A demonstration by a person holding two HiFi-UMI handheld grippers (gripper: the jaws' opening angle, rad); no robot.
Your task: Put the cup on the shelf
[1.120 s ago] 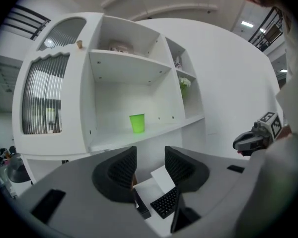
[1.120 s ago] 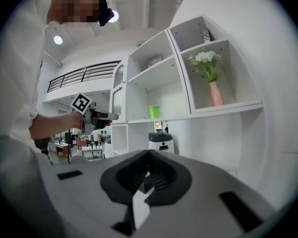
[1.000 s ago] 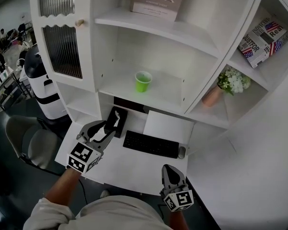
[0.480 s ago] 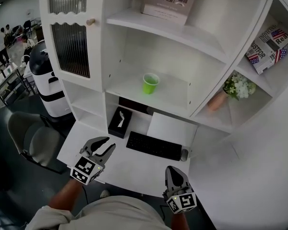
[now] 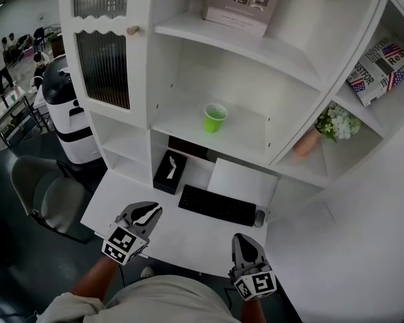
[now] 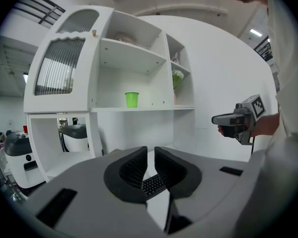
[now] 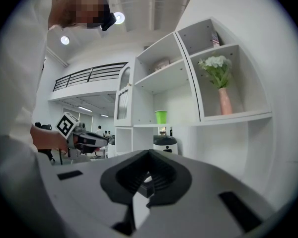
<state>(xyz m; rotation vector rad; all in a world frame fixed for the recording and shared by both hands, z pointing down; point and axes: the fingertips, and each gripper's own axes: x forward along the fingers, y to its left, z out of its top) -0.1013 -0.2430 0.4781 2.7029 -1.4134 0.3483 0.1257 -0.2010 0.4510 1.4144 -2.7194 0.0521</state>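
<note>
Green cup (image 5: 215,118) stands upright on the middle shelf (image 5: 252,136) — task looks done. My left claw (image 5: 148,211) is closing on nothing; my right claw (image 5: 245,239) is clenched, empty. Cup probably light, thin-walled — pinch mid-wall gently.

The left gripper's (image 6: 150,155) jaws are closing, a narrow gap apart, with nothing between them. Ahead and above, a green cup (image 6: 132,99) stands upright on the shelf (image 6: 154,108). The right gripper (image 6: 237,120) hangs off to the right.
</note>
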